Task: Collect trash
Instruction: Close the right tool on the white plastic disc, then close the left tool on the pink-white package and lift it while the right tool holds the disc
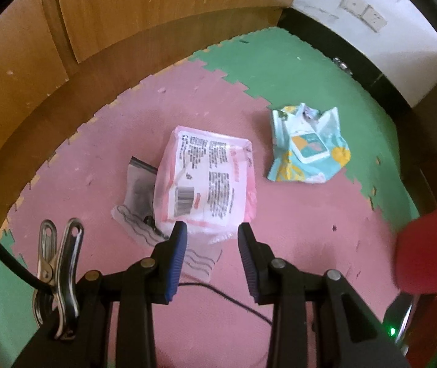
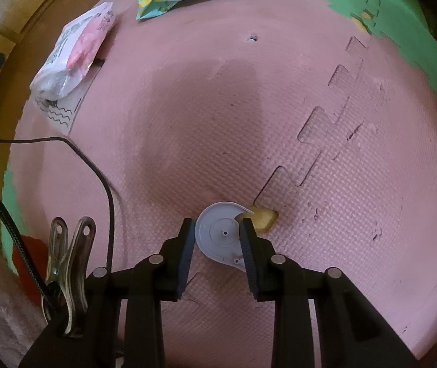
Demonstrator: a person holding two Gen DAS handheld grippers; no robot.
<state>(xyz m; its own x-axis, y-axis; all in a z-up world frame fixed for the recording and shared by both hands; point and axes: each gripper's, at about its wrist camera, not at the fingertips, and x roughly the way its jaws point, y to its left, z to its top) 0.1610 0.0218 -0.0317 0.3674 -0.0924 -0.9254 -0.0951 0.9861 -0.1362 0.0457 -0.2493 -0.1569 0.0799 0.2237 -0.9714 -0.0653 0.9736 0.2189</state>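
Pink and green interlocking foam mats (image 2: 218,107) are covering the floor, a thin black cable (image 2: 95,165) is trailing across them, and wooden cabinet panels (image 1: 145,9) are standing behind.

Below me lay a pink foam mat (image 1: 95,159), green mat tiles (image 1: 295,70) beyond it, wooden panelling (image 1: 126,15) behind.

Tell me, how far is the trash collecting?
Nothing looks collected yet. The right claw is closed around a grey disc on the mat. The left claw hangs open over the pink bag; the blue wrapper still lies there.
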